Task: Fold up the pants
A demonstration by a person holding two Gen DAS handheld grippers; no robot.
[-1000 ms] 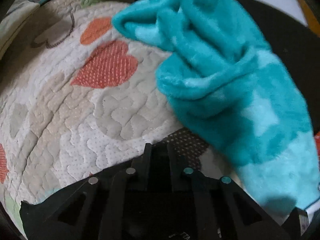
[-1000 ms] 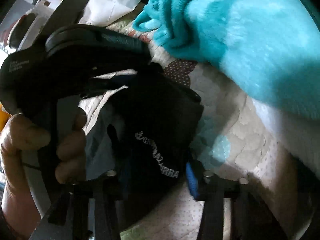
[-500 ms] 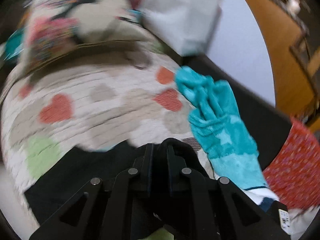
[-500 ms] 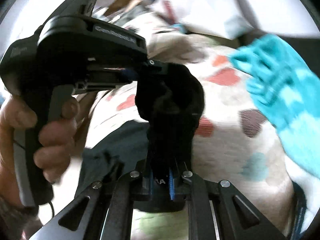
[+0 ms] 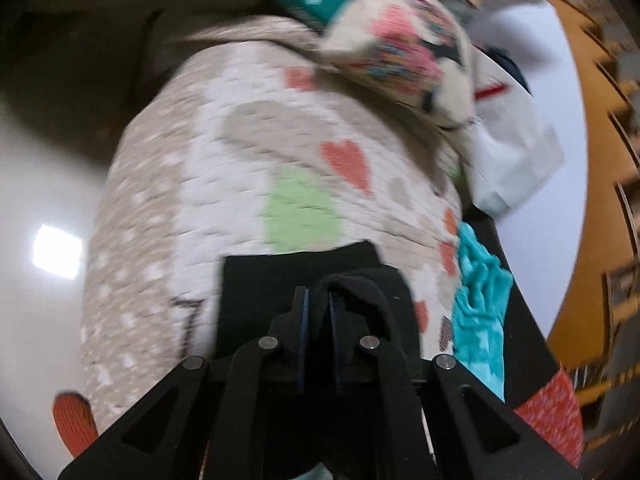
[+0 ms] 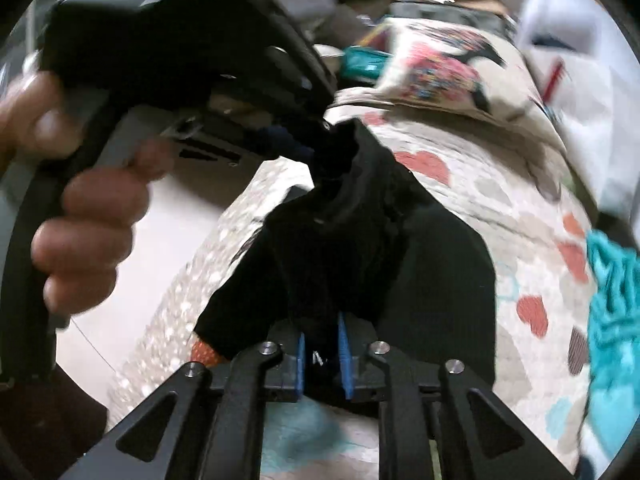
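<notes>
- Both views have swung since a second ago: the teal fleece (image 5: 480, 300), then filling the right of each frame, now sits small at the right edge, and far more of the quilt (image 5: 192, 184) shows.
- Black pants (image 6: 420, 264) were bunched low by the left claw then; now they hang lifted above the quilt, stretched between the two claws.
- Left claw (image 5: 318, 312): fingers narrow, pinched on a fold of pants (image 5: 256, 292) that loops over the right finger. Cloth drops away below and spreads as a flat dark panel toward the far side.
- Right claw (image 6: 322, 346): blue pads (image 6: 301, 364) close together, pants clamped between them. White lettering on the cloth peeks out in the gap; unreadable.
- Right view: left claw (image 6: 316, 148) comes in from upper left, a hand (image 6: 88, 224) wrapped on its handle; its tip bites the far end of the pants. Blurred.
- Quilt: cream, with red hearts and a green patch (image 5: 300, 212).
- Patterned pillow (image 5: 404, 52) lies at the quilt's far end; white sheet (image 5: 516, 156) to its right.
- Teal fleece lies on the quilt's right edge, apart from the pants.
- Red patterned cloth (image 5: 556, 412) near right, left view.
- Motion blur throughout; fine detail unreliable.
</notes>
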